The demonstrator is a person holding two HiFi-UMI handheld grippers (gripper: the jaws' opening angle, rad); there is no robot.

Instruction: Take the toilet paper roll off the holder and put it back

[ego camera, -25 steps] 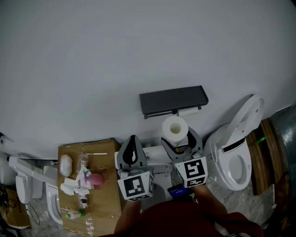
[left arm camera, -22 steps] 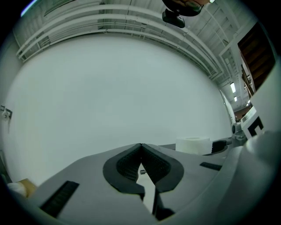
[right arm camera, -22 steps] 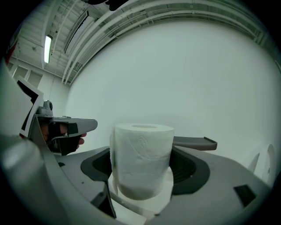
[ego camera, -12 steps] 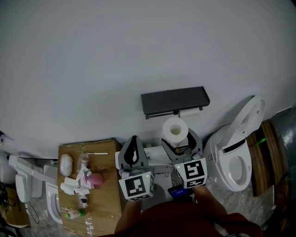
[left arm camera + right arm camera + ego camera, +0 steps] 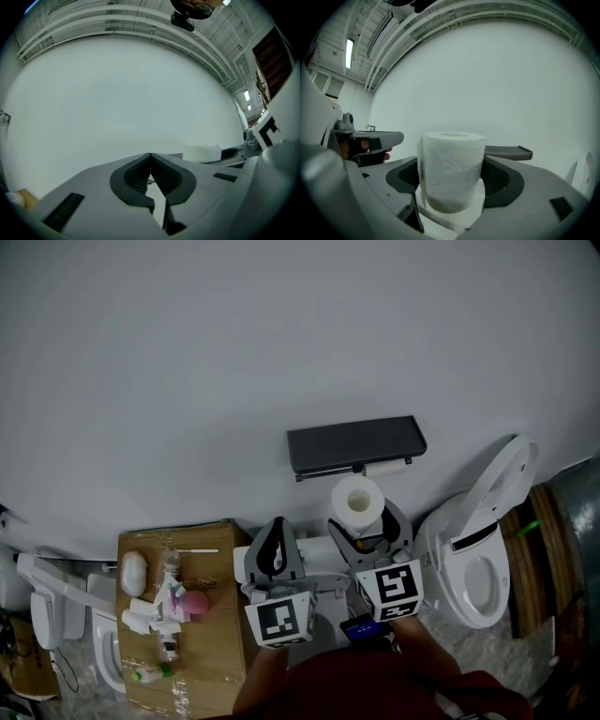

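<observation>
In the head view, the right gripper point(image 5: 362, 521) is pinching the toilet paper roll point(image 5: 357, 502) between its jaws, with the core opening facing up. It is holding the roll just short of the dark holder point(image 5: 354, 444), whose bare bar point(image 5: 386, 468) is sitting directly ahead of the jaw tips. The left gripper point(image 5: 277, 538) is hanging just to the right gripper's left. A toilet point(image 5: 478, 563) is standing off to the right gripper's right.

In the left gripper view, the jaws are pressing together at their tips with nothing between them. The roll is showing off to their right.

In the right gripper view, the jaws are clasping the roll on both sides. The roll is standing upright, and the holder's shelf is peeking out beyond it, slightly to the right.

The likely trouble is alignment. The core is pointing up while the bar appears to be running sideways, so the roll probably needs turning. The soft paper could squash or slide in the jaws during that turn. A core that is off line could catch on the bar's end and knock the roll free.
</observation>
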